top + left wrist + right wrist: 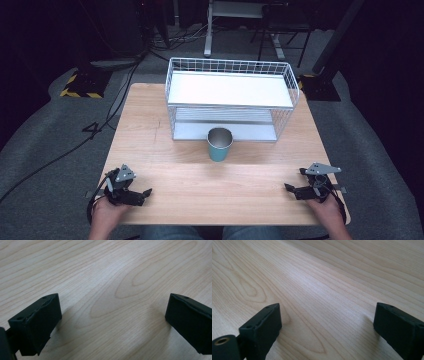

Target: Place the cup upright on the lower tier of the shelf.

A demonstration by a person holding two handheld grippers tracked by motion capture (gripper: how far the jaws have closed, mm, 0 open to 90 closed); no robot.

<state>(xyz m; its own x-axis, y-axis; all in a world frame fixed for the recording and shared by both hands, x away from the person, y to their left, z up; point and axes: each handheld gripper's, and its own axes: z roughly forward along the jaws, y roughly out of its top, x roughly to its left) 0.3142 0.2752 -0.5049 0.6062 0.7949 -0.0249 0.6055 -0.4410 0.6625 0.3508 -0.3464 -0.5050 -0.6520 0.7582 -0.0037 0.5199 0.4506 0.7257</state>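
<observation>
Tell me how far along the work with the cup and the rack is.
Nothing looks done yet: the teal cup stands upright on the table, just in front of the white wire rack, whose two shelves look bare. In hand: nothing; the left gripper and right gripper rest open at the near edge, jaws wide over bare wood. Left: probably reaching, gripping and moving the cup.
</observation>
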